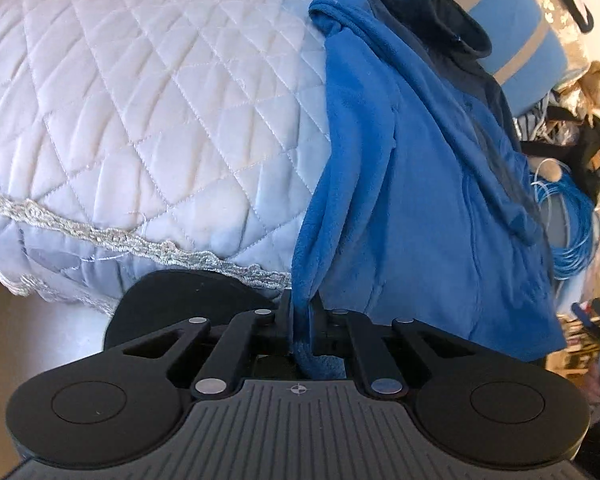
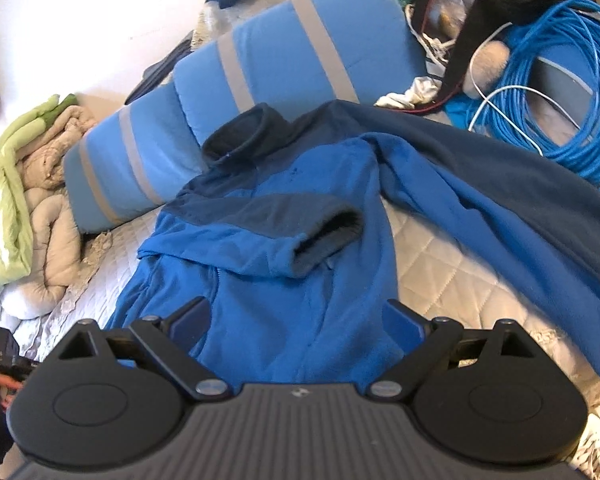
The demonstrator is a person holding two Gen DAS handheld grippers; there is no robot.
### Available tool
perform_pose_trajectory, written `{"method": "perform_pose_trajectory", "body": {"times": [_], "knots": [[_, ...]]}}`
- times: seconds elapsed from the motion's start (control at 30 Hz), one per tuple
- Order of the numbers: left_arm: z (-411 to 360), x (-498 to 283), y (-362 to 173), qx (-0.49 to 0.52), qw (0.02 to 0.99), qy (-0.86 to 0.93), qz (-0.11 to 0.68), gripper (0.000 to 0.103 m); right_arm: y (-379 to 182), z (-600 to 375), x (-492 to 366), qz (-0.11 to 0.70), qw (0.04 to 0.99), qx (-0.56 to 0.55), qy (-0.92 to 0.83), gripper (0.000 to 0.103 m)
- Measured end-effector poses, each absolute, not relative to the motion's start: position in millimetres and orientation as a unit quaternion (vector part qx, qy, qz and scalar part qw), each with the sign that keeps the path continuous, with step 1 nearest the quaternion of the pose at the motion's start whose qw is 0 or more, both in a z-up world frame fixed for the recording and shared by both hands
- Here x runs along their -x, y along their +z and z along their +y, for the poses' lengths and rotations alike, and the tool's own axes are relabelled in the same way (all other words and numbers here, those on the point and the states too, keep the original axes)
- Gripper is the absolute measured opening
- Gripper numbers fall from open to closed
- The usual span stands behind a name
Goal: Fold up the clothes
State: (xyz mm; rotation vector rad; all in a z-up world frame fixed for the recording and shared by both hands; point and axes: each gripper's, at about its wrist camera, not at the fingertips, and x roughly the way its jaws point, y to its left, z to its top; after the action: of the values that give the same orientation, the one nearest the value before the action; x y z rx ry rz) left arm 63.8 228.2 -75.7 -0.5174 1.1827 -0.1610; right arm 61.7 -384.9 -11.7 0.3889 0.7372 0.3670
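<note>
A blue fleece jacket with a dark navy collar and navy shoulders lies spread on a white quilted bedspread. One sleeve with a dark cuff is folded across its chest. In the left wrist view my left gripper is shut on a bunched edge of the jacket at the bed's near side. In the right wrist view my right gripper stands open just above the jacket's lower part, with fabric under the gap and nothing pinched.
A light blue cushion with grey stripes lies behind the jacket. A coil of blue cable sits at the right. A heap of beige and green bedding is at the left. A lace trim marks the bed's edge.
</note>
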Motion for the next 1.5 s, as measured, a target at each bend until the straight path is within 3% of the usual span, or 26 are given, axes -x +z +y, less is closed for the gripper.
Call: {"method": "perform_pose_trajectory", "body": {"times": [0.4, 0.77, 1.03, 1.1, 1.17, 1.5], "knots": [[235, -57, -57, 0.227, 0.796, -0.059, 0.558, 0.011, -24, -407, -48, 0.36, 0.896, -0.204, 0.161, 0.098], [203, -59, 10, 0.14, 0.879, 0.002, 0.455, 0.06, -41, -437, -66, 0.387, 0.885, -0.226, 0.124, 0.097], [138, -88, 11, 0.125, 0.893, -0.062, 0.428, 0.064, -90, -445, -100, 0.43, 0.854, -0.273, 0.108, 0.096], [122, -95, 8, 0.117, 0.892, -0.078, 0.43, 0.069, -97, -450, -97, 0.435, 0.855, -0.267, 0.087, 0.096], [110, -100, 2, 0.111, 0.891, -0.093, 0.43, 0.08, -100, -466, -85, 0.416, 0.858, -0.293, 0.073, 0.096], [67, -121, -12, 0.095, 0.879, -0.139, 0.446, 0.082, -154, -567, -1, 0.334, 0.83, -0.44, -0.073, 0.095]]}}
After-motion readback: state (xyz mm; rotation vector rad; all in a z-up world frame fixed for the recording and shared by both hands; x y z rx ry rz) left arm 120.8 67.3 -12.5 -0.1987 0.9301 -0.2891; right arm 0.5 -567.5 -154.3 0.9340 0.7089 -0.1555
